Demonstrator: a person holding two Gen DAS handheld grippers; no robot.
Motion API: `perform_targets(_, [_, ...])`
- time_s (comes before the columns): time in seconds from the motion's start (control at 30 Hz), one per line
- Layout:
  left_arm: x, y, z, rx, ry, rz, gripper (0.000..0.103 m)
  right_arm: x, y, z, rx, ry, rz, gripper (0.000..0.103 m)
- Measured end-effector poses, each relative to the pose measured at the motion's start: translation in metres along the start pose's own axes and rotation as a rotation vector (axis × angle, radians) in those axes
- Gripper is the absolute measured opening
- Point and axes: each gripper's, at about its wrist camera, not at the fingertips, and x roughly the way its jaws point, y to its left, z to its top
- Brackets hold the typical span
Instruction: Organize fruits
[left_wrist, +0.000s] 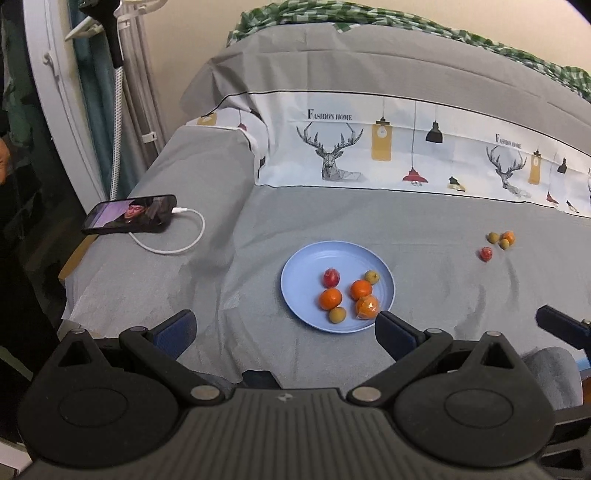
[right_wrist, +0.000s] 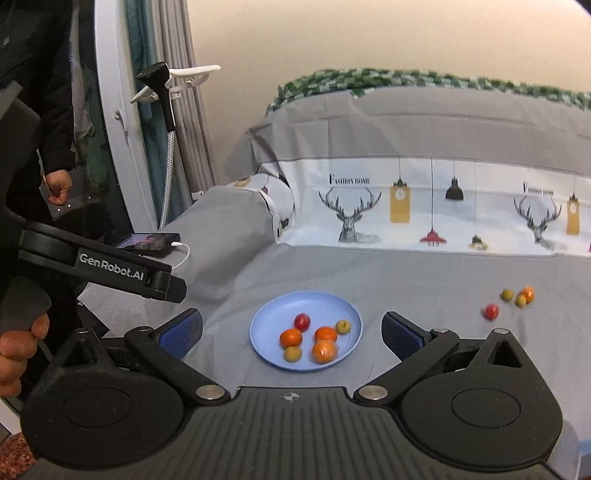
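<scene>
Both grippers, left (left_wrist: 284, 328) and right (right_wrist: 291, 332), gape wide, empty. Loose red fruit (right_wrist: 491, 311), forward-right, may roll on soft bedsheet (right_wrist: 406, 273).

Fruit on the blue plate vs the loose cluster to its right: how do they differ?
The plate group lies on the blue plate; the loose cluster lies on the grey bedsheet.
The plate group has six fruits, the loose cluster four.
Three are orange in the plate group, one in the loose cluster.
Both mix red, orange and yellow-green.

We see a grey-sheeted bed (left_wrist: 332, 221) carrying a blue plate (left_wrist: 299, 280) at its centre, four loose fruits (left_wrist: 498, 242) at three o'clock, a charging phone (left_wrist: 129, 214) at ten.
</scene>
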Motion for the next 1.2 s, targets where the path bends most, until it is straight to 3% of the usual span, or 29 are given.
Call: perform_targets(1.2, [0.056, -0.005, 0.003, 0.025, 0.11, 0.0, 0.103, 0.039, -0.027, -0.005, 0.088, 0.082, 0.001, 0.102])
